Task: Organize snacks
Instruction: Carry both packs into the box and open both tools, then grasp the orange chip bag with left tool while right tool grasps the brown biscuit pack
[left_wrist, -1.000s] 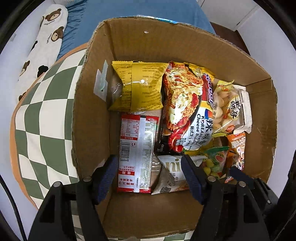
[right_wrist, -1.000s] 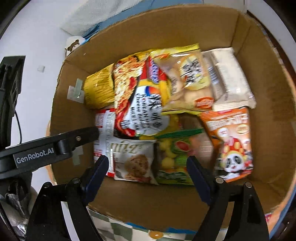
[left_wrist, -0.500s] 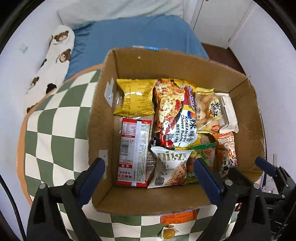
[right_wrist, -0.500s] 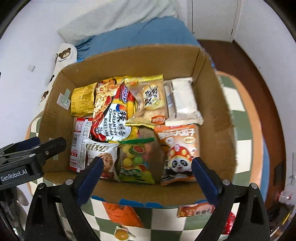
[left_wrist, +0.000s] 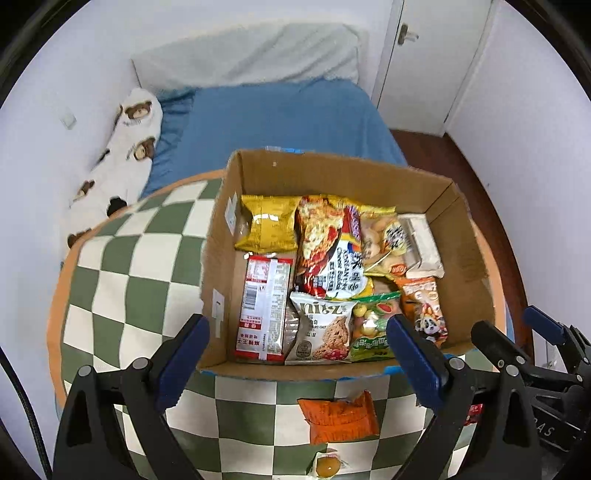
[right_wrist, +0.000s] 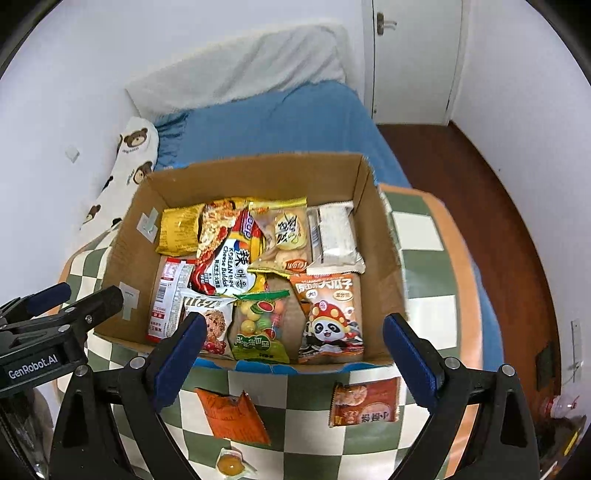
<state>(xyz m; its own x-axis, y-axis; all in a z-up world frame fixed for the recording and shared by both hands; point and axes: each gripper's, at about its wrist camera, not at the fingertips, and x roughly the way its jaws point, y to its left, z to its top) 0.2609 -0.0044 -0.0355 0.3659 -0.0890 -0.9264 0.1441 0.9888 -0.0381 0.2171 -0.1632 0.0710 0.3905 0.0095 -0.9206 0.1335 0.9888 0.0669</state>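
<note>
Three snacks lay outside the cardboard box (right_wrist: 391, 266) on the checkered cushion (right_wrist: 421, 229) — an orange packet (right_wrist: 232, 415), a red-orange packet (right_wrist: 365, 404) and a small round yellow sweet (right_wrist: 229, 465). The box itself, resting on the cushion, was packed with bags lying flat: a yellow pouch (left_wrist: 271, 223), a Korean noodle pack (left_wrist: 327, 251), a Nitz cookie bag (left_wrist: 325, 328) and a panda-print bag (right_wrist: 327, 317) among them. Both tools hung above the near edge of the box, well clear of everything. The left gripper (left_wrist: 297, 358) was spread wide and carried nothing; the right gripper (right_wrist: 293, 356) likewise stood agape and bare. By my reading, the step in hand was choosing the next loose item. The next move would call for lowering one gripper over a packet on the cushion — the orange one sat nearest the left — and pinching its crinkled edge.
</note>
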